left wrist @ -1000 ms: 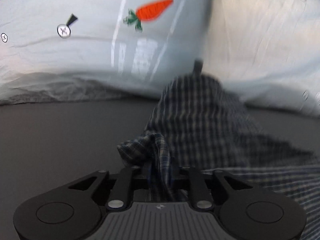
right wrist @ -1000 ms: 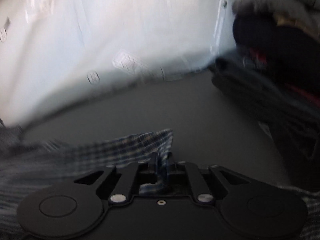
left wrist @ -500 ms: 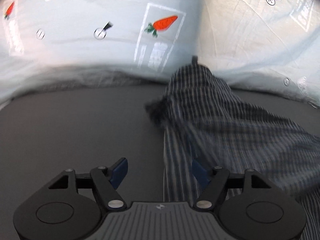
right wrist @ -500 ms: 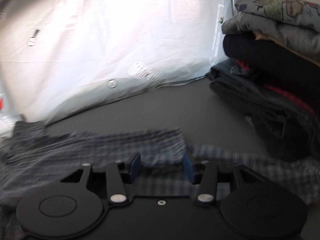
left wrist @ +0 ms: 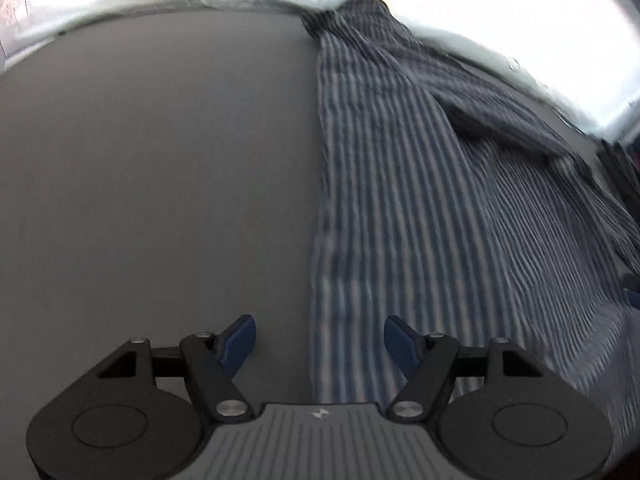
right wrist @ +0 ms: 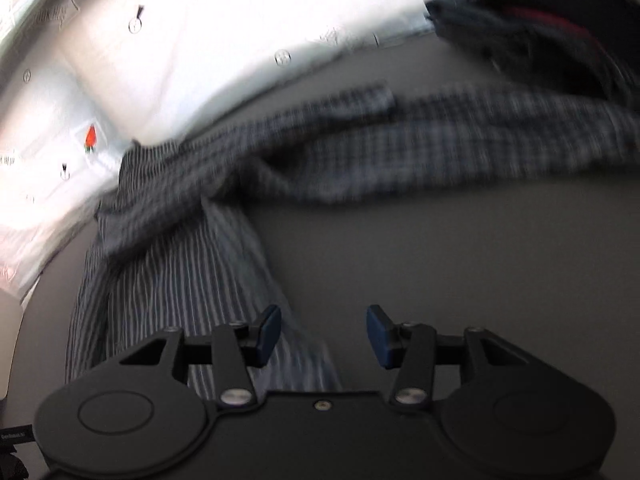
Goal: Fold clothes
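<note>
A blue-and-white checked garment (left wrist: 420, 200) lies spread flat on the grey table (left wrist: 160, 160), reaching back to the white sheet. My left gripper (left wrist: 320, 340) hovers open over the garment's left edge, with nothing pressed between its blue pads (left wrist: 240, 336). In the right wrist view the same garment (right wrist: 360, 152) stretches across the table with one panel (right wrist: 180, 280) running toward me. My right gripper (right wrist: 324, 332) is open above that panel's right edge; its left pad is over cloth and its right pad over bare table (right wrist: 440, 248). The picture is blurred by motion.
A white plastic sheet (right wrist: 180, 40) with a carrot print (right wrist: 91, 136) bounds the table's far side. A pile of folded dark clothes (right wrist: 540, 32) stands at the far right, touching the garment's end. Bare grey tabletop lies left of the garment in the left wrist view.
Both grippers were shut on bunched checked cloth, then opened and let it go. Both have drawn back from the white sheet, and the garment now lies stretched out on the table.
</note>
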Demonstrator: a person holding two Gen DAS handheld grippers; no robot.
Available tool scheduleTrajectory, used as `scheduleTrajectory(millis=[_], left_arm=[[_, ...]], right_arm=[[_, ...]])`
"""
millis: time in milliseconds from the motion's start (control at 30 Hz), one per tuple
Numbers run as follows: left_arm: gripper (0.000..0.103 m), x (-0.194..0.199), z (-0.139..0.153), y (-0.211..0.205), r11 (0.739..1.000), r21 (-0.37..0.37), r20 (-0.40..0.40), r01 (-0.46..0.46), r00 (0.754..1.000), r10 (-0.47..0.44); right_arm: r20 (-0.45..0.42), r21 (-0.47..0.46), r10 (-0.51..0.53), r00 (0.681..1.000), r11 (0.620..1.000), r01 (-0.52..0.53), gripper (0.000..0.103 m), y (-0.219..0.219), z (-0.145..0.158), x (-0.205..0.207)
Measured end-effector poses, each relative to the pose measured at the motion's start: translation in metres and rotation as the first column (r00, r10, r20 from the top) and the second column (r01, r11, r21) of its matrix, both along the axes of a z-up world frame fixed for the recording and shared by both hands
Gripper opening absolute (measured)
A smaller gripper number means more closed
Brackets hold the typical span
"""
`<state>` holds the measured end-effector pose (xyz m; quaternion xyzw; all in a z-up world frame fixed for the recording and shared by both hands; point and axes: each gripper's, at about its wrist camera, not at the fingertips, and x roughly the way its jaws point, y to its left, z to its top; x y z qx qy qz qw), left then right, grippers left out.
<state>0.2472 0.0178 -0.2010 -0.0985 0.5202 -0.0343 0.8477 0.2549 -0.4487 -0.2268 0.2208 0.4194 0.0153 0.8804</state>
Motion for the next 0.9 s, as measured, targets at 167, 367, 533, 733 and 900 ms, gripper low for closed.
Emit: scheduleTrajectory(millis=[167,367,533,733,900], left_arm=[[0.043,-0.032,0.004,-0.018,0.998,0.034,-0.075,0.053,0.996,-0.051],[0.002,-0.05,0.004,-0.022,0.999,-0.034,-0.1,-0.033,0.995,0.029],[0.005,-0.056,-0.002,-0.004,0.984,-0.122,-0.159,-0.13,0.981,0.11],[0.036,-0.042,0.02,-0.002,0.997,-0.038,-0.088,-0.073,0.994,0.07],[0.052,-0.007,0.034,0.008,0.995,0.001,-0.016,-0.096,0.995,0.096]], right_arm=[[-0.012,0.038,0.041,0.999,0.998,-0.04,0.034,0.008,-0.004,-0.03],[0.009,0.128,0.064,0.998,0.99,-0.065,0.0,0.004,0.002,-0.051],[-0.058,0.09,0.05,0.997,0.995,-0.045,0.001,-0.003,-0.001,-0.058],[-0.043,-0.024,0.063,0.997,0.998,-0.064,0.028,0.009,0.012,-0.048],[0.019,-0.045,-0.026,0.999,0.999,0.027,0.037,-0.002,0.027,-0.025]])
